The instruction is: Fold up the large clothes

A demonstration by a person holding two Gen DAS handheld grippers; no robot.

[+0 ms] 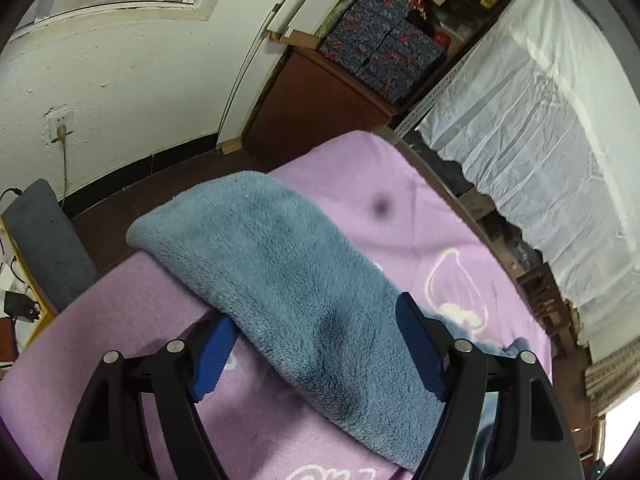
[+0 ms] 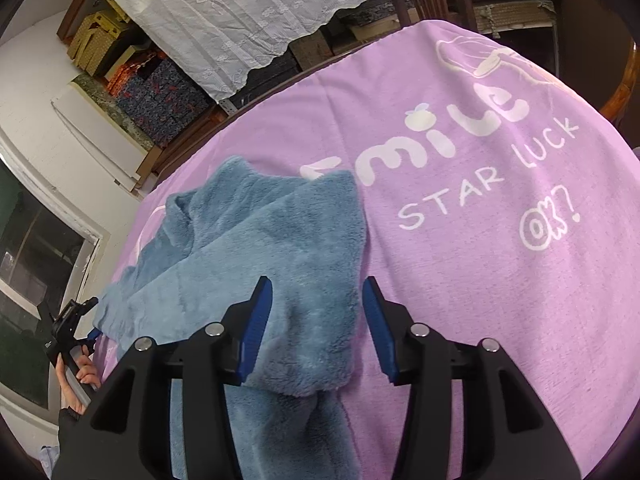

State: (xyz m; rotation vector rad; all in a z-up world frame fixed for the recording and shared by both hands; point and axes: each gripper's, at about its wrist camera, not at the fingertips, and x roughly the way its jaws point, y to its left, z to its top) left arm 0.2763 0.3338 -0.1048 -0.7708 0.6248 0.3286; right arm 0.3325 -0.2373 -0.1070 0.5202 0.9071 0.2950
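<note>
A fluffy blue garment (image 1: 280, 280) lies on a purple blanket (image 1: 400, 184) that covers the table. In the left wrist view a long folded part of it runs from the far left toward me between the fingers. My left gripper (image 1: 316, 320) is open, its jaws on either side of the fabric. In the right wrist view the garment (image 2: 248, 248) lies partly folded, a thick end reaching between the fingers. My right gripper (image 2: 318, 304) is open, straddling that end. The left gripper (image 2: 80, 320) shows at the garment's far left edge, held by a hand.
The blanket (image 2: 500, 240) carries white lettering and extends bare to the right. A white lace cloth (image 1: 540, 140) hangs over shelves behind the table. Patterned blue boxes (image 1: 380, 52) sit on a brown cabinet. A wall socket (image 1: 60, 128) and a grey chair back (image 1: 44, 236) are at left.
</note>
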